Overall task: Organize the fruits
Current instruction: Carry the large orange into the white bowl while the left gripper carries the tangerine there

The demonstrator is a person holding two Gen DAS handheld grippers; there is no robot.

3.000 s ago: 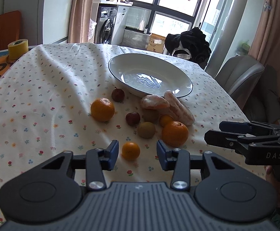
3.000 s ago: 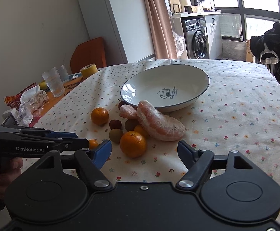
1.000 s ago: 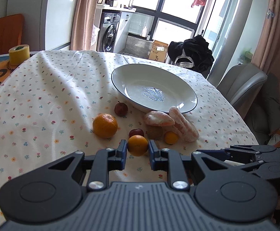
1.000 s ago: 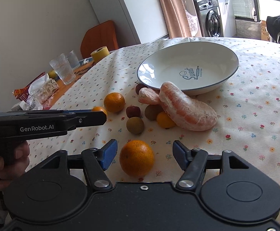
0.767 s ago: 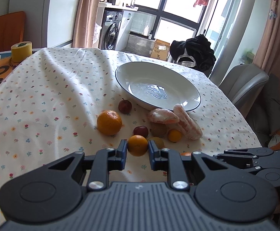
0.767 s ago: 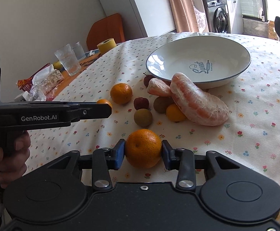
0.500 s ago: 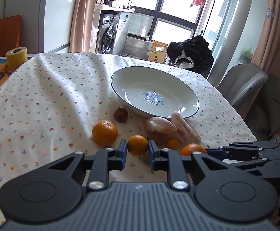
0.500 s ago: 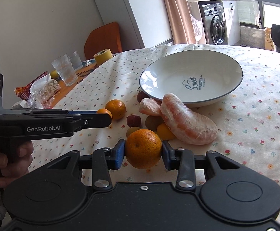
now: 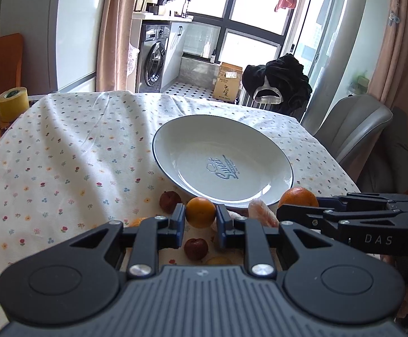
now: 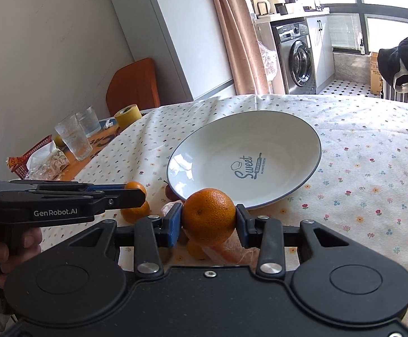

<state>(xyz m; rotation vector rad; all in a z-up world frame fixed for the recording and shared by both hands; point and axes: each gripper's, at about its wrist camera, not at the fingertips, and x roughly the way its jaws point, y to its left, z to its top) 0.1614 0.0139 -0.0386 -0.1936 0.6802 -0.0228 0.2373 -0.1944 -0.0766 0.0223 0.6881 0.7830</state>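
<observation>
A white plate (image 9: pixel 271 157) with a dark rim and blue lettering lies on the flowered tablecloth, with nothing in it. My left gripper (image 9: pixel 200 220) is shut on a small orange (image 9: pixel 200 212), held just short of the plate's near rim. My right gripper (image 10: pixel 208 224) is shut on a large orange (image 10: pixel 209 216), lifted in front of the plate (image 10: pixel 310 137). On the cloth below lie a third orange (image 10: pixel 135 212), two small red fruits (image 9: pixel 169 200) (image 9: pixel 195 248) and peeled citrus segments (image 9: pixel 260 213). Each gripper shows in the other's view: the right gripper (image 9: pixel 282 213), the left gripper (image 10: pixel 136 195).
A yellow tape roll (image 9: pixel 11 103) stands at the table's far left. Two glasses (image 10: pixel 73 137) and snack packets (image 10: pixel 44 160) sit beyond the cloth's left edge. A grey chair (image 9: pixel 352 129) is at the right, an orange chair (image 10: pixel 133 84) at the left.
Both grippers were open three seconds ago; each has closed on an orange, lifted it off the cloth and carried it forward toward the plate.
</observation>
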